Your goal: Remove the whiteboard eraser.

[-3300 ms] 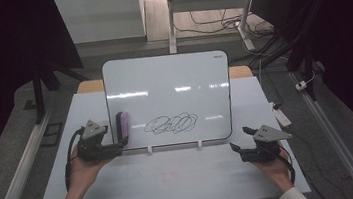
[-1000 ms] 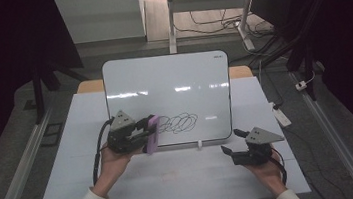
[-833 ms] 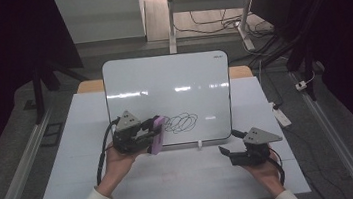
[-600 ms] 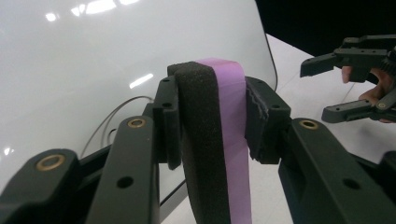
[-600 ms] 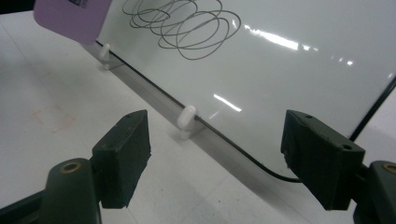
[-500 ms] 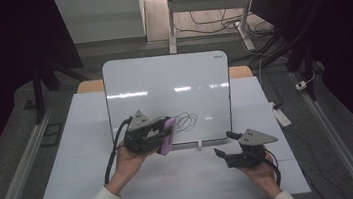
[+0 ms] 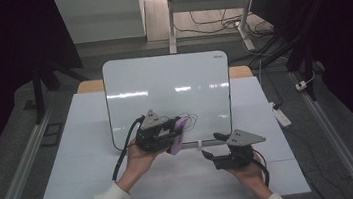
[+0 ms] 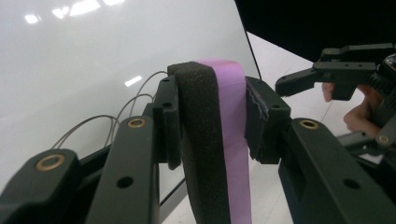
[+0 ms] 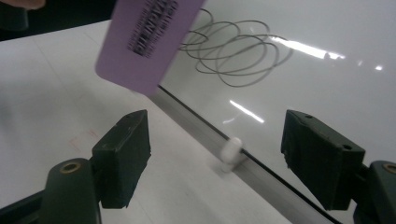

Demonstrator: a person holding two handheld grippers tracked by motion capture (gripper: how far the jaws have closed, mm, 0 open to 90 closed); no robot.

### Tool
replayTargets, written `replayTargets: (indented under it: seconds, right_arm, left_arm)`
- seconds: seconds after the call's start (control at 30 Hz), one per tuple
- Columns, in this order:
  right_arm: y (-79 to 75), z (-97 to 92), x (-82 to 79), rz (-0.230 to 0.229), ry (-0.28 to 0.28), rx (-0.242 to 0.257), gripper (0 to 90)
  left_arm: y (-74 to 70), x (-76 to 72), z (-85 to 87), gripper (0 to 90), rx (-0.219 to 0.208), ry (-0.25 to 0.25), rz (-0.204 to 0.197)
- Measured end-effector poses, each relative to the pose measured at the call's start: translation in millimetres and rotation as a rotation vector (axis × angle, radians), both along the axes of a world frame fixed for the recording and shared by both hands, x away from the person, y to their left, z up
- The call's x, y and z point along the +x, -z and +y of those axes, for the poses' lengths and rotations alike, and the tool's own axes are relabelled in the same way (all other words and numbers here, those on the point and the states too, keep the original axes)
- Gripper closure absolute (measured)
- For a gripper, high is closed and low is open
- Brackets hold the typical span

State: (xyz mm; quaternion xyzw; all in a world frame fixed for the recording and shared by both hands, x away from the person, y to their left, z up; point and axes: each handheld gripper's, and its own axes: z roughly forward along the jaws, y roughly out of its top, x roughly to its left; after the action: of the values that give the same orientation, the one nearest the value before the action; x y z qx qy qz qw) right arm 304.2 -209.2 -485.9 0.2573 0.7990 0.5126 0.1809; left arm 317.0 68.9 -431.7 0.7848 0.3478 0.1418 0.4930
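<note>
From above, the left gripper (image 7: 172,132) squeezes a purple eraser (image 7: 178,135) against the whiteboard (image 7: 163,88). Its own view shows the eraser beside the scribble (image 8: 112,119). The right gripper (image 9: 224,154) is wide, holding nothing.

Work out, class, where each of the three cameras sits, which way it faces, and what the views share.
High view: above the person's side, looking forward and down on the whiteboard; forearms and both hands enter from the bottom.
Left gripper view: rides the left gripper, looking along its jaws, shut on the purple eraser.
Right gripper view: rides the right gripper, jaws apart, facing the whiteboard's lower edge.
Shared: all three show the eraser and the scribble.
</note>
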Motion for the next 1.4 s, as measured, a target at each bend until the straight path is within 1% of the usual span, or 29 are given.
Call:
replayTargets:
  seconds: [0.07, 0.1, 0.17, 0.2, 0.23, 0.27, 0.3, 0.33, 0.37, 0.4, 0.43, 0.57, 0.67, 0.73, 0.77, 0.8, 0.83, 0.87, 0.93, 1.03, 1.17, 1.2, 1.27, 1.3, 1.33, 1.37, 1.4]
  right_arm:
    - [0.4, 9.1, 0.1, 0.010, -0.005, 0.009, 23.3]
    - [0.8, 12.6, 0.6, 0.017, -0.012, 0.021, 23.3]
    - [0.8, 16.3, 1.0, 0.022, -0.013, 0.024, 23.2]
    - [0.5, 23.3, 1.8, 0.025, -0.016, 0.038, 23.2]
    - [0.5, 23.3, 1.8, 0.025, -0.016, 0.038, 23.2]
    - [-0.7, 28.9, 2.7, 0.031, -0.015, 0.048, 23.2]
    - [-1.1, 31.3, 3.4, 0.040, -0.014, 0.056, 23.2]
    - [-1.3, 33.5, 4.3, 0.048, -0.014, 0.066, 23.2]
    - [-1.3, 33.5, 4.3, 0.048, -0.014, 0.066, 23.2]
    - [-1.6, 37.2, 5.2, 0.056, -0.005, 0.079, 23.2]
    - [-1.6, 37.2, 5.2, 0.056, -0.005, 0.079, 23.2]
    - [-3.0, 45.1, 5.9, 0.074, 0.011, 0.111, 23.2]
    - [-3.7, 48.9, 5.9, 0.070, 0.022, 0.117, 23.2]
    - [-3.7, 49.9, 7.1, 0.086, 0.037, 0.129, 23.2]
    - [-3.7, 49.9, 7.1, 0.086, 0.037, 0.129, 23.2]
    - [-3.0, 49.8, 9.1, 0.107, 0.045, 0.153, 23.4]
    - [-3.0, 49.8, 9.1, 0.107, 0.045, 0.153, 23.4]
    - [-2.7, 49.9, 11.0, 0.127, 0.048, 0.179, 24.6]
    - [-2.7, 50.5, 11.6, 0.136, 0.048, 0.196, 26.1]
    - [-3.1, 51.3, 11.1, 0.134, 0.044, 0.205, 31.7]
    - [-4.3, 50.0, 10.7, 0.132, 0.046, 0.210, 34.5]
    - [-5.9, 49.0, 9.9, 0.115, 0.052, 0.203, 36.3]
    - [-7.7, 48.2, 8.7, 0.091, 0.056, 0.186, 37.2]
    - [-8.4, 48.1, 8.0, 0.081, 0.057, 0.182, 37.5]
    - [-8.9, 48.1, 7.6, 0.072, 0.057, 0.177, 38.0]
    - [-9.2, 47.8, 7.7, 0.068, 0.051, 0.171, 38.4]
    - [-9.2, 47.5, 7.8, 0.066, 0.044, 0.169, 38.7]
  left_arm:
    - [1.4, 0.8, -3.0, 60.0, 0.002, 0.005, 0.003]
    - [2.1, 1.2, -4.5, 60.0, 0.003, 0.008, 0.003]
    - [3.2, 1.9, -7.5, 60.0, 0.003, 0.012, 0.005]
    - [3.5, 2.0, -8.8, 60.0, 0.003, 0.014, 0.004]
    - [3.8, 1.9, -10.2, 60.0, 0.003, 0.015, 0.002]
    - [4.0, 1.8, -11.4, 60.0, 0.003, 0.018, 0.002]
    - [4.1, 1.0, -13.5, 60.0, 0.002, 0.022, -0.004]
    - [4.0, 0.7, -14.4, 60.0, 0.000, 0.025, -0.005]
    - [4.0, 0.7, -14.4, 60.0, 0.000, 0.025, -0.005]
    - [3.8, 0.3, -15.6, 60.0, -0.003, 0.027, -0.007]
    - [3.8, 0.3, -15.6, 60.0, -0.003, 0.027, -0.007]
    - [4.8, 0.9, -17.0, 59.9, -0.009, 0.026, -0.005]
    - [5.2, 0.9, -17.6, 59.9, -0.008, 0.027, -0.007]
    - [5.5, 0.6, -18.4, 59.9, -0.007, 0.030, -0.009]
    - [5.5, 0.6, -18.4, 59.9, -0.007, 0.030, -0.009]
    - [6.0, 0.5, -19.3, 59.9, -0.004, 0.033, -0.008]
    - [6.0, 0.5, -19.3, 59.9, -0.004, 0.033, -0.008]
    - [6.4, 0.1, -20.3, 59.9, -0.008, 0.037, -0.006]
    - [6.3, -1.3, -21.8, 59.9, -0.010, 0.042, -0.010]
    - [5.7, -3.5, -23.2, 59.9, -0.006, 0.042, -0.023]
    - [5.0, -3.1, -20.7, 59.9, -0.013, 0.046, -0.015]
    - [4.8, -2.7, -18.8, 59.6, -0.019, 0.050, -0.008]
    - [4.6, -2.6, -18.0, 58.9, -0.023, 0.050, -0.008]
    - [3.9, -2.7, -16.3, 58.2, -0.031, 0.053, -0.005]
    - [3.9, -2.7, -16.3, 57.3, -0.031, 0.053, -0.005]
    - [3.4, -2.8, -15.2, 54.2, -0.038, 0.057, -0.002]
    - [2.3, -2.2, -12.7, 48.5, -0.055, 0.068, 0.009]
